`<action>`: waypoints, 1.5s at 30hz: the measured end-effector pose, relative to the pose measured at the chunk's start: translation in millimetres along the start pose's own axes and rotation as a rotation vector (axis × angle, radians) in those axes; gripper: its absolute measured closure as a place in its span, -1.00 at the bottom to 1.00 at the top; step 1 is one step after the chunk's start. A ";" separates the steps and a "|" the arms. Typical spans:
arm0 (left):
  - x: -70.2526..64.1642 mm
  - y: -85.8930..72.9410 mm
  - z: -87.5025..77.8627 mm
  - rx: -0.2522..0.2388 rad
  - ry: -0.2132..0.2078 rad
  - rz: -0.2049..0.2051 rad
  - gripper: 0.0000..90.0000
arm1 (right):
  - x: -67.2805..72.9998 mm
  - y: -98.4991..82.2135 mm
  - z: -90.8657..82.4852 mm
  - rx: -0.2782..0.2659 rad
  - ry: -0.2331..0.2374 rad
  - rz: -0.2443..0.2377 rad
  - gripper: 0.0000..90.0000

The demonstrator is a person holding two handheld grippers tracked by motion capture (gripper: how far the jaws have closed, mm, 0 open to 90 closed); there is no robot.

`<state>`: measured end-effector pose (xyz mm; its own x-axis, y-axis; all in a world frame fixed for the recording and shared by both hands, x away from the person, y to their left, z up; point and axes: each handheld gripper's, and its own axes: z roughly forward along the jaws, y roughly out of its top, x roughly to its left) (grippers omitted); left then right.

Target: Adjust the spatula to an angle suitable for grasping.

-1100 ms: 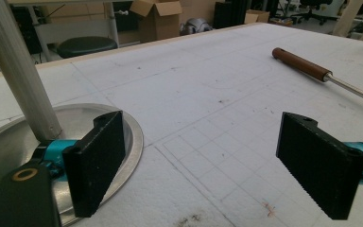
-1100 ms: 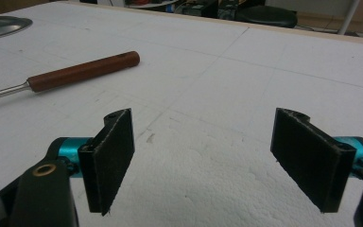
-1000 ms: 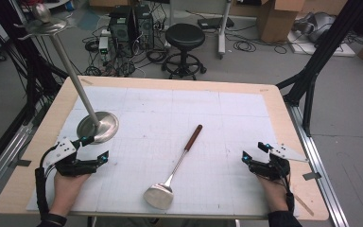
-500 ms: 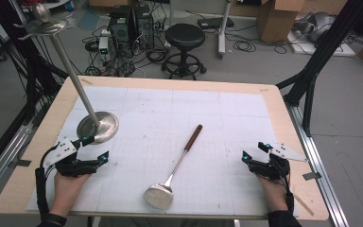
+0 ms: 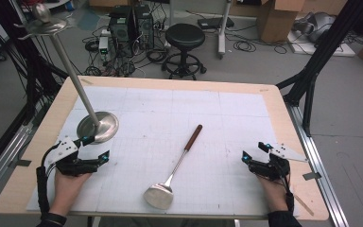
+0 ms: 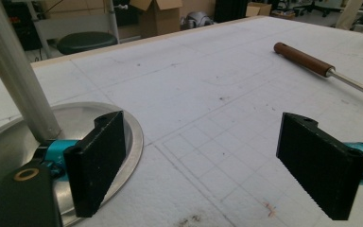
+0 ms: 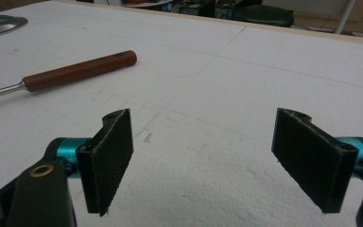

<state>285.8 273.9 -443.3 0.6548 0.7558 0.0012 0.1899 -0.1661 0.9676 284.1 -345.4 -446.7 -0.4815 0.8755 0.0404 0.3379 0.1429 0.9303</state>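
High view: a wooden-edged table (image 5: pixel 283 118) carries a white gridded mat (image 5: pixel 170 113) that covers most of its top. A metal spatula (image 5: pixel 175 171) lies near the middle of the mat, slightly toward the near edge, on a diagonal: its flat steel blade sits close to the near edge, and its brown wooden handle points away toward the far right. Near the left edge stands a metal stand (image 5: pixel 75 85), a round steel base on the mat with a slim pole that rises and leans toward the far left corner, topped by a small dish.

The left gripper (image 5: pixel 92 148) rests on the mat near the near left corner, held by the person's left hand (image 5: pixel 66 185), just beside the near rim of the stand's base. The right gripper (image 5: pixel 255 151) rests near the near right corner, held by the right hand (image 5: pixel 275 193), well apart from the spatula.

In the left gripper view, the two black jaws stand wide apart with nothing between them; one jaw overlaps the base's rim in the picture, and whether it touches I cannot tell. The spatula's handle lies beyond, at the upper right.

In the right gripper view, the jaws are likewise spread wide with bare mat between them, and the wooden handle lies ahead to the left.
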 end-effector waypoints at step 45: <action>-24.2 41.0 14.2 -0.027 -0.107 -0.003 -0.64 | 0.9 0.0 0.2 0.007 0.001 0.001 -0.54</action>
<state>288.1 239.8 -407.2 0.7290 0.6839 -0.0278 0.1738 -0.1457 0.9739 283.8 -344.5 -446.7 -0.4821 0.8751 0.0416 0.3439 0.1454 0.9277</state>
